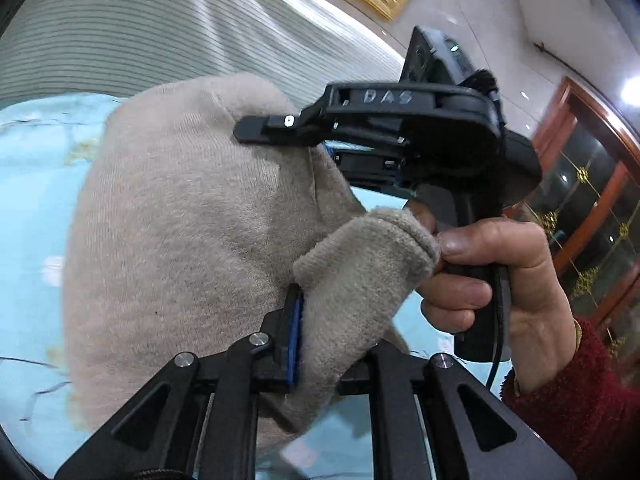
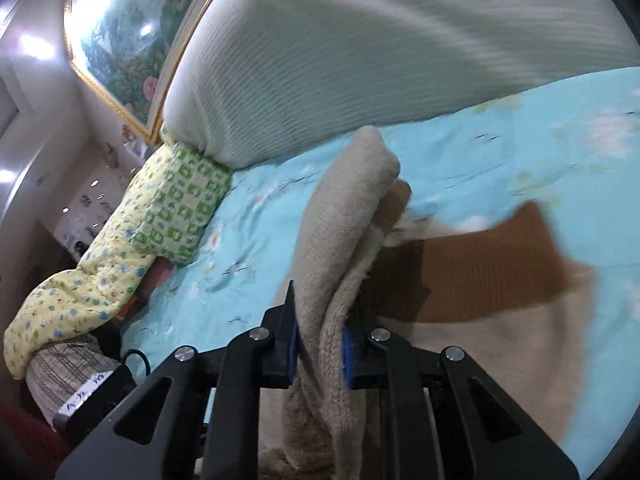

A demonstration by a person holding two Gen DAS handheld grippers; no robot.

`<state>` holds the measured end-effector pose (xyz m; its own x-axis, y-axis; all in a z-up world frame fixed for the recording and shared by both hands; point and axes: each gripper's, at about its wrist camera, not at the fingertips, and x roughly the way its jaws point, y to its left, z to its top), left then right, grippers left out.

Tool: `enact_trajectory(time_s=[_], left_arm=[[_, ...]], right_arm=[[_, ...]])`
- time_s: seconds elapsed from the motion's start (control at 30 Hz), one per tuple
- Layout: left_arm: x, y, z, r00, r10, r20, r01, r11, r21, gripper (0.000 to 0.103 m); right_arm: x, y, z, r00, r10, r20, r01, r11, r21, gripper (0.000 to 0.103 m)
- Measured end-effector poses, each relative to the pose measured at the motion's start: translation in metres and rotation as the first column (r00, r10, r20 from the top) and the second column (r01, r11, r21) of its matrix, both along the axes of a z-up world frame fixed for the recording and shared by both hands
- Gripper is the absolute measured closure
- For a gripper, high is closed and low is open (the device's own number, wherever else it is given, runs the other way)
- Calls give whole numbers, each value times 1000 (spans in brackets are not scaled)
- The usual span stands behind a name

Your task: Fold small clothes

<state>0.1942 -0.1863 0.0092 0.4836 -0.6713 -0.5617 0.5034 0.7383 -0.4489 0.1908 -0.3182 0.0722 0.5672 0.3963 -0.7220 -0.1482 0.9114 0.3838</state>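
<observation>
A beige knit garment (image 1: 176,240) hangs in the air over the light blue bedsheet (image 1: 36,184). My left gripper (image 1: 316,344) is shut on a cuff-like end of it. My right gripper (image 1: 280,130) shows across from it in the left wrist view, fingers pressed into the upper cloth, held by a hand in a red sleeve. In the right wrist view my right gripper (image 2: 320,356) is shut on a thick bunched fold of the garment (image 2: 344,240). A brown ribbed part (image 2: 480,268) and more beige cloth (image 2: 500,368) trail to the right, blurred.
A grey-white ribbed pillow or headboard (image 2: 360,60) lies behind the sheet (image 2: 520,152). A yellow-green patterned quilt (image 2: 132,240) lies at the left bed edge. A gold-framed painting (image 2: 120,32) hangs on the wall. A wooden glass cabinet (image 1: 588,216) stands at the right.
</observation>
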Motion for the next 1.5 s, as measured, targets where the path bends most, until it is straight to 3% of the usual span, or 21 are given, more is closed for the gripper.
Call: enact_trajectory(time_s=[0.2,0.3,0.4,0.43,0.5,0.57,0.67,0.77,0.93,1.0,1.1,1.3,1.5], left_arm=[[12,-47,-35,994,-60,-87,63,997,33,91],[11,-50,-35,996,-57,-68,60,997,38,87],[10,-50,-34,995,-61,-74,64,997,34,81],[7,-53,-33,994,-72,-78,75,997,30,75],[3,-58,-30,992,-93,-83,95,995,23,68],[-4,-55,-26,992,-98,-85,101,995,26,62],[-13,-43,-24,989,-109,-99,109,994,-1,49],[-22,-27,-20,987,-109,-116,107,994,-30,48],[-34,22,-7,990,-52,-133,46,998,-46,43],[-31,43,-4,991,-7,-136,0,999,-51,40],[-15,70,4,989,74,-130,-81,995,-53,32],[17,92,-1,971,134,-199,-151,986,-70,28],[63,102,-39,943,151,-297,-183,980,-83,26]], right_arm=[[-18,-77,-46,982,-149,-116,151,988,8,85],[-24,-87,-47,985,-151,-88,156,986,56,85],[-22,-81,-43,986,-148,-71,149,989,9,85],[-21,-78,-42,987,-145,-69,144,989,-13,84],[-21,-81,-45,983,-159,-96,158,987,-23,72],[-27,-87,-42,976,-192,-102,192,981,-8,68],[-45,-92,-29,965,-254,-64,253,967,-29,68],[-67,-95,-15,955,-295,-26,294,955,-35,68],[-99,-72,4,968,-247,32,248,969,-7,66],[-103,-63,3,972,-233,37,233,972,-14,53],[-104,-58,-2,969,-242,51,246,965,-86,36],[-97,-69,-23,961,-276,-3,274,958,-88,34],[-83,-79,-35,963,-267,-42,262,960,-96,27]])
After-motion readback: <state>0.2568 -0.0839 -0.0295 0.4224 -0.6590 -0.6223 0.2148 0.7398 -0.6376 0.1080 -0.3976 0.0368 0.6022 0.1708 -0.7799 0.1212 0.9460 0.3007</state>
